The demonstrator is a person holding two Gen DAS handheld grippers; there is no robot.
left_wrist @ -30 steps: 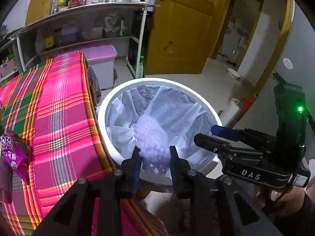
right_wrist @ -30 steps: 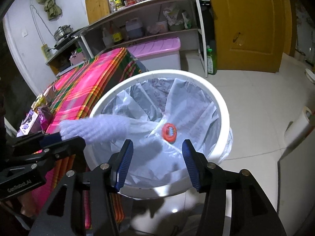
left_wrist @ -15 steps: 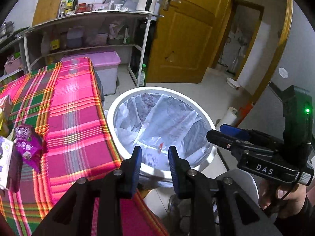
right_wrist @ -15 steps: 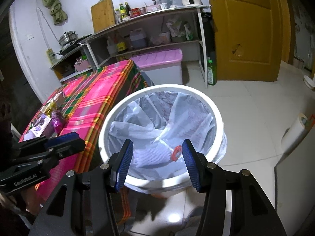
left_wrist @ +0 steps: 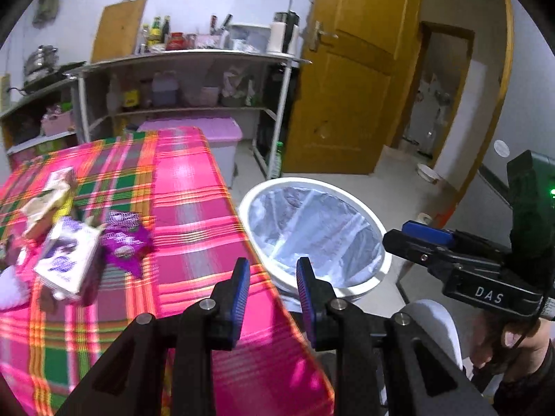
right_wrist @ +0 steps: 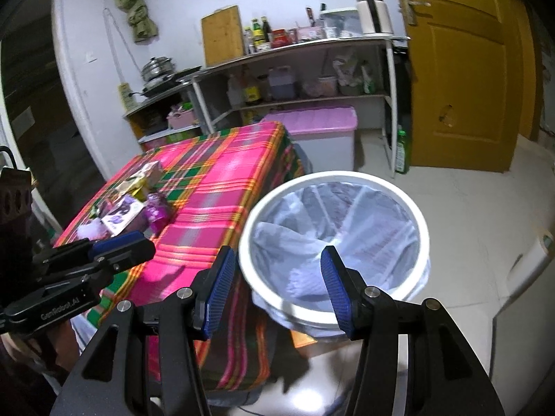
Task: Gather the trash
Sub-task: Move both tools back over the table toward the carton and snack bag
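White bin (right_wrist: pixel 333 176), both jaws apart and empty, "DAS" on right gripper (left_wrist: pixel 416 228), carton (left_wrist: pixel 66 260) print blurred.

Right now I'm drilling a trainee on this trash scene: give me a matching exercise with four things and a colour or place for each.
Column 1:
1. bin
2. tablecloth
3. storage box lid
4. door

Column 2:
A. yellow-brown
B. pink plaid with green
C. white rim, pale liner
D. plain pink, under the shelves

Pairs: 1-C, 2-B, 3-D, 4-A
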